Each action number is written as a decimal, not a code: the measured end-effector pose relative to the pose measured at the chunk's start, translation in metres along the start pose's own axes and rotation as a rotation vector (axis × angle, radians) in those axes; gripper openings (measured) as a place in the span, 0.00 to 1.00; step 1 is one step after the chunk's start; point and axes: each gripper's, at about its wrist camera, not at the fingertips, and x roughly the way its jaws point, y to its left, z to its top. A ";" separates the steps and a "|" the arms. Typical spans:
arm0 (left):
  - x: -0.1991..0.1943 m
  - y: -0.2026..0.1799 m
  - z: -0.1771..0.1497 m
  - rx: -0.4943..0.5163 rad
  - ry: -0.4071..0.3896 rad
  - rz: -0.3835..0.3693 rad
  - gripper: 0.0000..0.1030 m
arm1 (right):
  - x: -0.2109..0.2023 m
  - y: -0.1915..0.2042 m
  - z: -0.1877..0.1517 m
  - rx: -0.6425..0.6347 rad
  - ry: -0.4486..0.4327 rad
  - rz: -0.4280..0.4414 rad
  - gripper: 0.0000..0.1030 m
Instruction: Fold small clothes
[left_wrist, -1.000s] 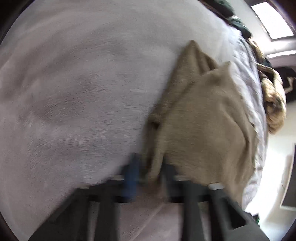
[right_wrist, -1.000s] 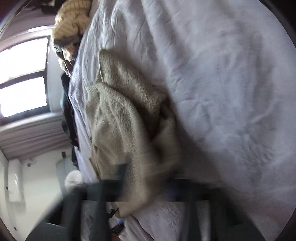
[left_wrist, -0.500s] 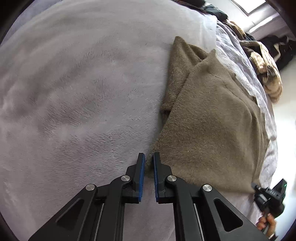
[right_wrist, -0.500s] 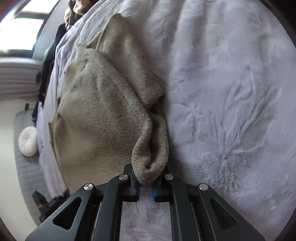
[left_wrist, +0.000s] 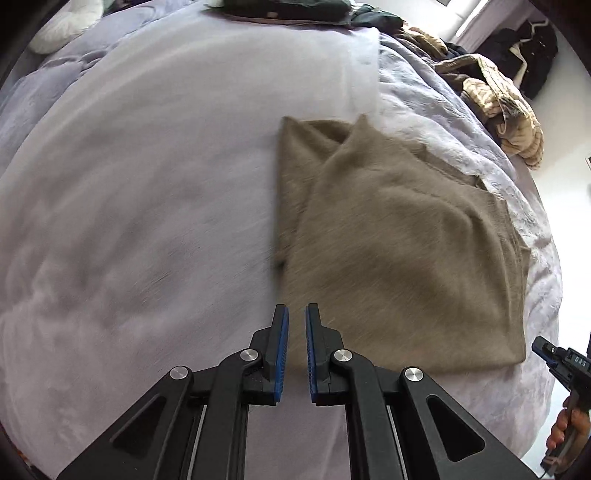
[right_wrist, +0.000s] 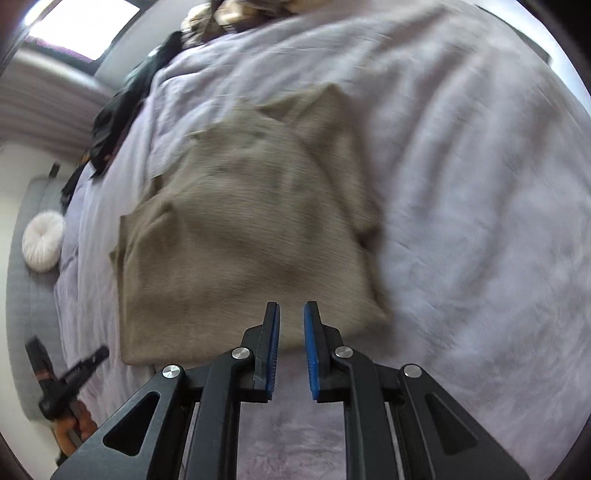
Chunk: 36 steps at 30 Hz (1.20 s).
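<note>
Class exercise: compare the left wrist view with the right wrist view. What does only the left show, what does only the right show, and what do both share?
Only the left wrist view shows the white pillow at the bed's far corner.

Only the right wrist view shows the round white cushion and the bright window.

Both share the tan folded garment lying on the lilac blanket, a patterned clothes pile, and each other's hand-held gripper at the edge: the right, the left.

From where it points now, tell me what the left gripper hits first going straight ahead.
Probably the near edge of the folded tan sweater lying on the lilac blanket; the left gripper holds nothing. Depth is uncertain.
</note>
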 end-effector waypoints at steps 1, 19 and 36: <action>0.003 -0.007 0.002 0.004 0.001 -0.005 0.10 | 0.002 0.007 0.003 -0.021 -0.005 -0.003 0.15; 0.096 -0.042 0.098 0.052 0.008 0.039 0.10 | 0.084 0.013 0.098 -0.048 -0.006 -0.062 0.10; 0.047 -0.042 0.058 0.094 0.040 0.103 0.10 | 0.030 0.015 0.059 -0.022 0.004 -0.031 0.14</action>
